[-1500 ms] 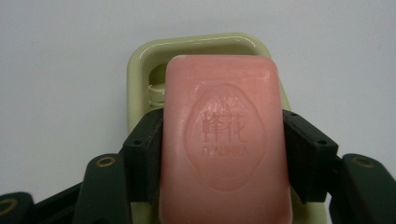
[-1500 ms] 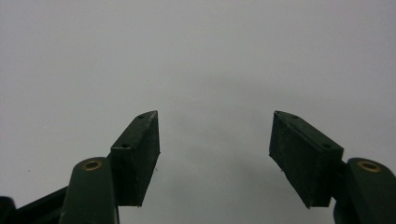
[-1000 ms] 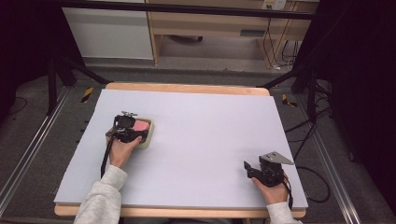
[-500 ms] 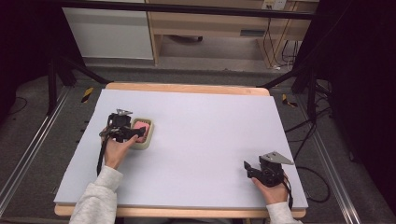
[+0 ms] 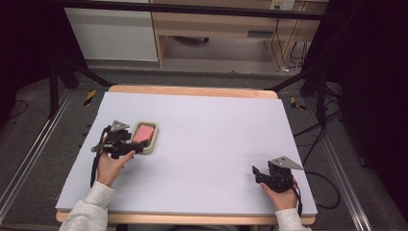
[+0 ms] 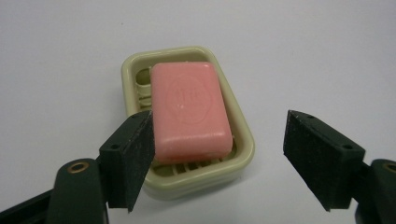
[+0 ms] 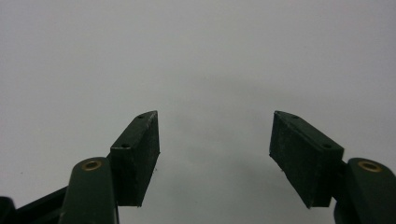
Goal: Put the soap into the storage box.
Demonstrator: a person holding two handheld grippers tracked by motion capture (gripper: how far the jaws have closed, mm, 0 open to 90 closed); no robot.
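The pink soap bar lies in the cream soap dish, just in front of the left gripper, whose jaws have just been opening and stand wide with nothing between the pads. The dish rests on the left part of the white table. The right gripper is also wide open and empty, well apart at the right near edge.

High view overhead facing forward-down on table, gripper views close, low (sharing its white top)
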